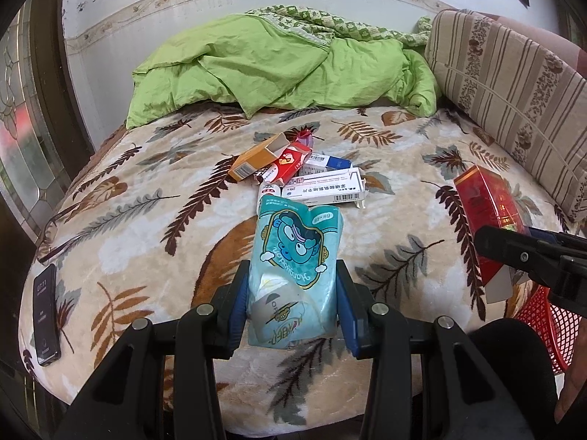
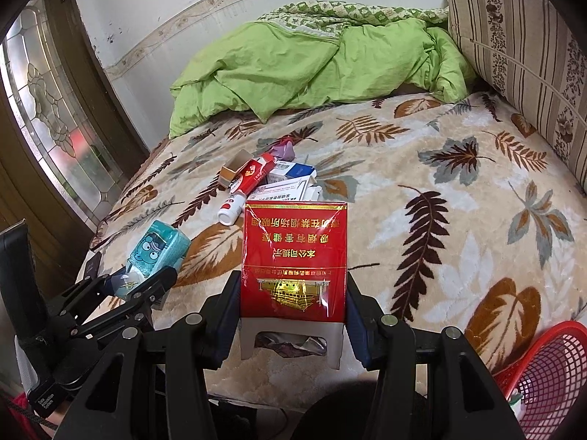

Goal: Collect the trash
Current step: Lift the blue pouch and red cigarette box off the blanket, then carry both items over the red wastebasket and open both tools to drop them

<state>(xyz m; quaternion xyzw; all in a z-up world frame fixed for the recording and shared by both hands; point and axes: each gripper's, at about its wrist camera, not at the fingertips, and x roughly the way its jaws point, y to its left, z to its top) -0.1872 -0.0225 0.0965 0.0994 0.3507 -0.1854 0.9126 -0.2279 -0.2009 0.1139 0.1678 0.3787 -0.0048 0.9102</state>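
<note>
A red mesh basket (image 2: pixel 550 377) stood at the bed's (image 2: pixel 422 220) near right edge; what lay inside could not be made out. Mid-bed lay a heap of opened cartons (image 1: pixel 293 172) with a small white bottle (image 2: pixel 230 212). The right tongs (image 2: pixel 291 315) were closed on a glossy red cigarette pack (image 2: pixel 295 256), gold-lettered, its end flap open, held over the bed. The left tongs (image 1: pixel 291 300) pinched a crumpled teal tissue packet (image 1: pixel 297 253) with a cartoon face, above the blanket.
</note>
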